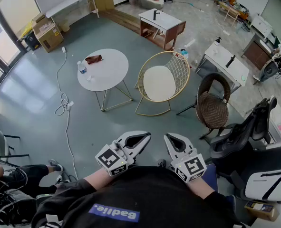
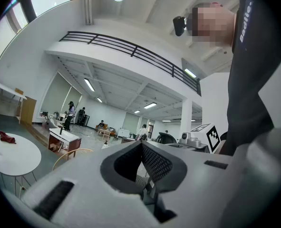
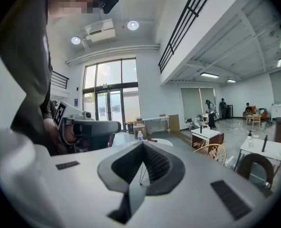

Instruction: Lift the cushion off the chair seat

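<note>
Cushion of cream oval fabric (image 1: pixel 159 82) lies across the seat of the gold wire chair (image 1: pixel 177 62), well apart from my left gripper (image 1: pixel 146 137) and right gripper (image 1: pixel 169 138); both have jaws together, holding nothing.

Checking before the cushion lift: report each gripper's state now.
Left gripper: closed, holding nothing.
Right gripper: closed, holding nothing.
</note>
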A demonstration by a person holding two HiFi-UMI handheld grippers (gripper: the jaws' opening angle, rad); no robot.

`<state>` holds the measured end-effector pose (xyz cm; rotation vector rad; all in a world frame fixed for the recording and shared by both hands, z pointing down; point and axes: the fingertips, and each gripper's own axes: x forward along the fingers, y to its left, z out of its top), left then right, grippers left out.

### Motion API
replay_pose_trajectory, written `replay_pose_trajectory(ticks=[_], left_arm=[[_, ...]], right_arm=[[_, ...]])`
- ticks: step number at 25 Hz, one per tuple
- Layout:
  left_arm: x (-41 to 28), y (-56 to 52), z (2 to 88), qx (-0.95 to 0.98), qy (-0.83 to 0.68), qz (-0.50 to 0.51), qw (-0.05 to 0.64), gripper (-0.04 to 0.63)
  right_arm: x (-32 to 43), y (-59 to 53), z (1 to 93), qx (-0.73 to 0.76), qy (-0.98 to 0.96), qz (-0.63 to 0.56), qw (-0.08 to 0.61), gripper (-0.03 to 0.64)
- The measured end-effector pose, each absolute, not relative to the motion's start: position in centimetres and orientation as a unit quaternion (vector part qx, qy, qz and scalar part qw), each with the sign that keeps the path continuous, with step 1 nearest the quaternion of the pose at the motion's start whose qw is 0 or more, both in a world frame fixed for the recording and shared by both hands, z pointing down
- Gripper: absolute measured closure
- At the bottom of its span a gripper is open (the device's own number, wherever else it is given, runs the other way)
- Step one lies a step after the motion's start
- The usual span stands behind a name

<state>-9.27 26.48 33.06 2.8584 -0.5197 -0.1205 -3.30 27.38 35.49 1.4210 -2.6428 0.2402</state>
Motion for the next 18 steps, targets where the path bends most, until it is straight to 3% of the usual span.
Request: replay_pose_trajectory(ticks=[18], left_arm=[[-6.2, 24.6, 33.4, 0.972, -0.197, -0.031, 0.125, 0.58]], right_arm=[[-0.4, 25.6, 35.7, 0.453, -0.885, 0.088, 0.066, 0.591]])
